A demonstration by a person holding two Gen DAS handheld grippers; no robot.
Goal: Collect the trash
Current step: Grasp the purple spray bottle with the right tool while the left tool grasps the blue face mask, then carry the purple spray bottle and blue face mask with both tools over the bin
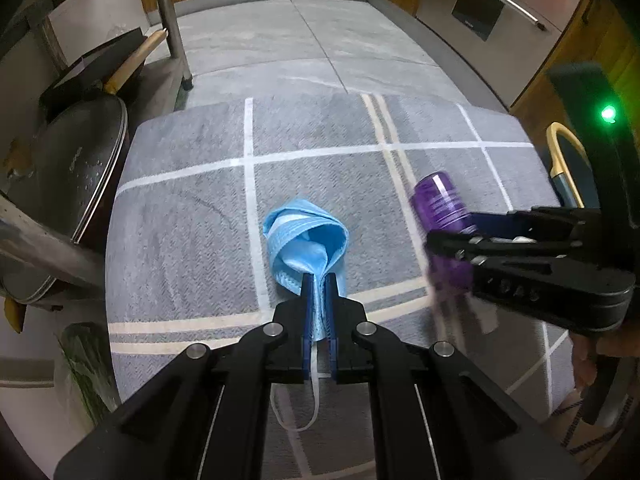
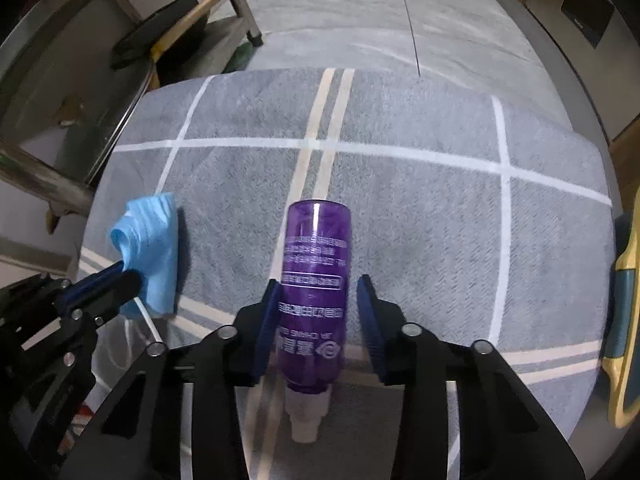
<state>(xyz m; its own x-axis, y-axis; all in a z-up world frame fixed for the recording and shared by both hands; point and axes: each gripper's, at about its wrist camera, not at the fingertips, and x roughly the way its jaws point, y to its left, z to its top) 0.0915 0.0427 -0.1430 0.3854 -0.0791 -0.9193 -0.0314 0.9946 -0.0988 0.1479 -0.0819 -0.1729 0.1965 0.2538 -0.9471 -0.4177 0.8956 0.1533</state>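
On the rug: one purple bottle, one blue face mask.
Bottle axis: along the right gripper, cap nearest (base points away).
Right jaws: apart, straddling the bottle; the right pad is clear of it.
Left gripper: jaws clamped on the mask.

Crumpled blue mask — purple bottle lying flat.

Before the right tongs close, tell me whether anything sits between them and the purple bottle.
Nothing visible does. The purple bottle lies on the grey rug, already between the right tongs, with only a bare gap at the right pad. The blue face mask is off to the left, pinched in the left tongs.
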